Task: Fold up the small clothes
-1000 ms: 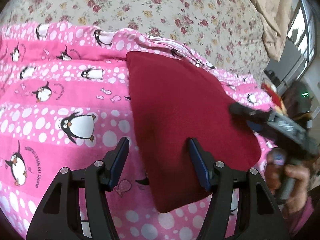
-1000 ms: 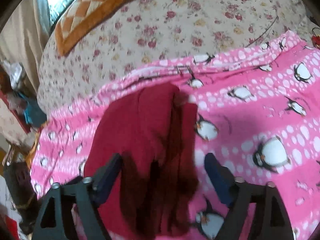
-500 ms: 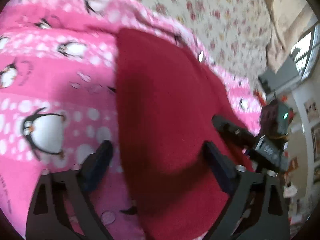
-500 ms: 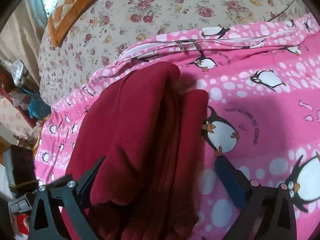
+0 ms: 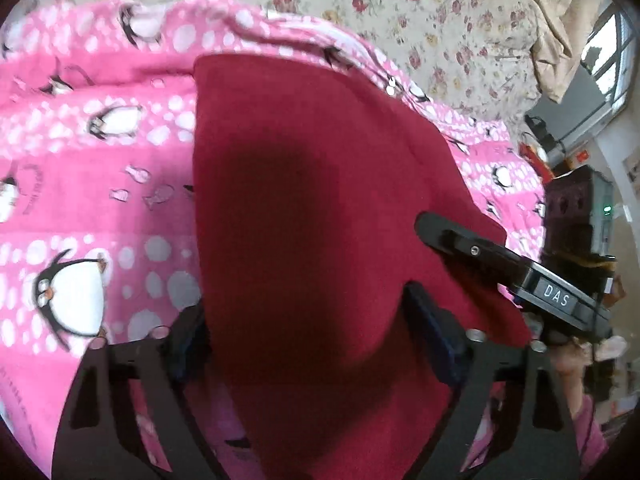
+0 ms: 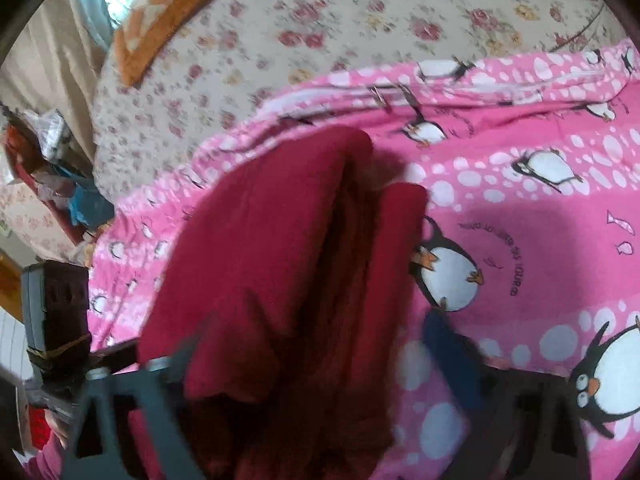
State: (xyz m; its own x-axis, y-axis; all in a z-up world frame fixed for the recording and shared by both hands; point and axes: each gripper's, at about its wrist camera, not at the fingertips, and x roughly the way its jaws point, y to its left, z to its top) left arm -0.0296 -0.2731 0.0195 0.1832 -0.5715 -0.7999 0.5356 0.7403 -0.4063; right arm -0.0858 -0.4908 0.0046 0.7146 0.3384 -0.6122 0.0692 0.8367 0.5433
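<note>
A dark red folded garment (image 5: 304,200) lies on a pink penguin-print blanket (image 5: 100,208). My left gripper (image 5: 308,336) straddles its near end, one finger at the garment's left edge and the other on the cloth; its jaws are closing and do not pinch it. In the right wrist view the same garment (image 6: 260,260) shows its layered folds. There my right gripper (image 6: 316,356), blurred, has its jaws closing with the garment's end between them. One of the right gripper's black fingers (image 5: 460,240) rests on the garment's right side.
The blanket lies on a floral bedsheet (image 5: 400,0). An orange patterned cushion (image 6: 160,20) sits at the far left of the bed. Beige cloth (image 5: 560,20) hangs near a window. A hand in a pink sleeve (image 5: 576,364) holds the right tool. Clutter (image 6: 60,168) stands beside the bed.
Both grippers have come down closer over the red garment. Their jaws spread wide half a second ago and are narrower now. The garment has stayed where it was.
</note>
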